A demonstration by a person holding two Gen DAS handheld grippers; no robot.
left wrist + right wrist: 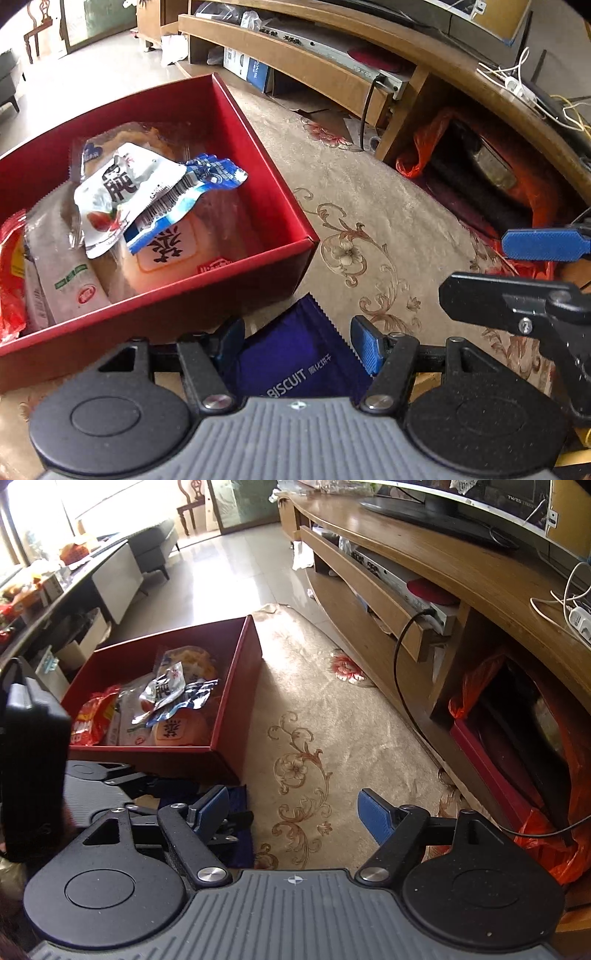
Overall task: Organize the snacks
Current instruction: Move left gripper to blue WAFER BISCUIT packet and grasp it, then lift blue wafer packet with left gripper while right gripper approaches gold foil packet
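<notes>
left gripper (297, 341) jaws wide around the purple biscuit packet (295, 354) — right gripper (291, 812) jaws wide, empty.

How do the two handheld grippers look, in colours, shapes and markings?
Both the left gripper and the right gripper look alike: black linkage arms with silver pivot screws, ridged blue finger pads, two round black discs, and a ribbed grey base with a small crosshair mark.
</notes>
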